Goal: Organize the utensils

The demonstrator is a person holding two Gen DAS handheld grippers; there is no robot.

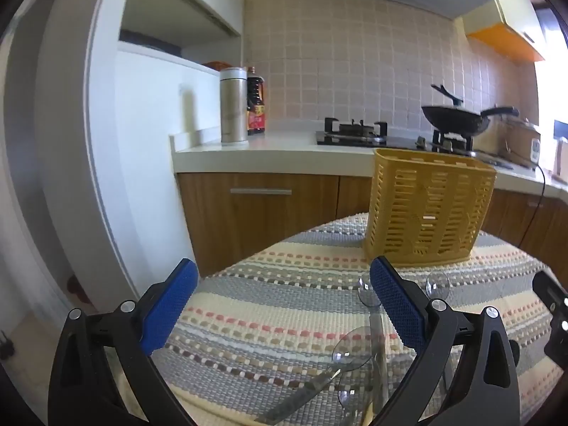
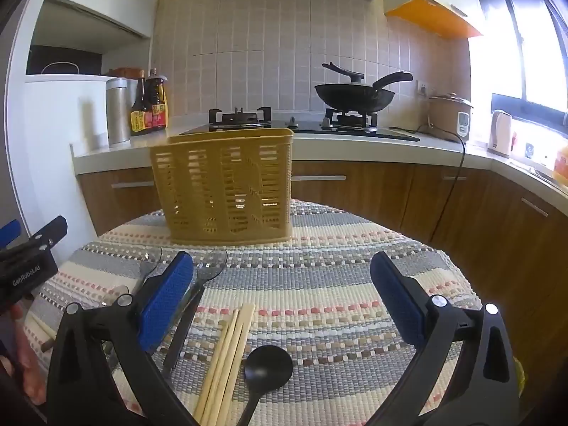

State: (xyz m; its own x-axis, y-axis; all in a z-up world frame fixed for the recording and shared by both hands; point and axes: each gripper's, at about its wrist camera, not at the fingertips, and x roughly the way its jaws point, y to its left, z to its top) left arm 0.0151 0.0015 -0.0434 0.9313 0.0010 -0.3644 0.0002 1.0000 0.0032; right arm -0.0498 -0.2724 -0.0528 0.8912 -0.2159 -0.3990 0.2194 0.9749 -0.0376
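- Step in hand, as I judge it: the very start, choosing the first pick. No utensil is gripped, and none shows clearly inside the yellow slotted caddy [image 2: 223,184], which stands upright at the far side of the woven mat [image 2: 337,284].
- Right gripper [image 2: 282,301]: jaws wide apart, nothing between them, poised above the mat.
- Below it lie wooden chopsticks [image 2: 227,362] in a loose bundle, with a black spoon [image 2: 268,364] just beside them on the right.
- A knife [image 2: 181,333] lies to their left, partly under the left finger.
- Left gripper [image 1: 284,305]: jaws wide apart, empty.
- Clear plastic spoons [image 1: 349,349] lie near its right finger; exact count is unclear, at least 2.
- Next move likely calls for lowering the right gripper squarely over 1 item, closing on its handle, then lifting clear toward the caddy's top opening.
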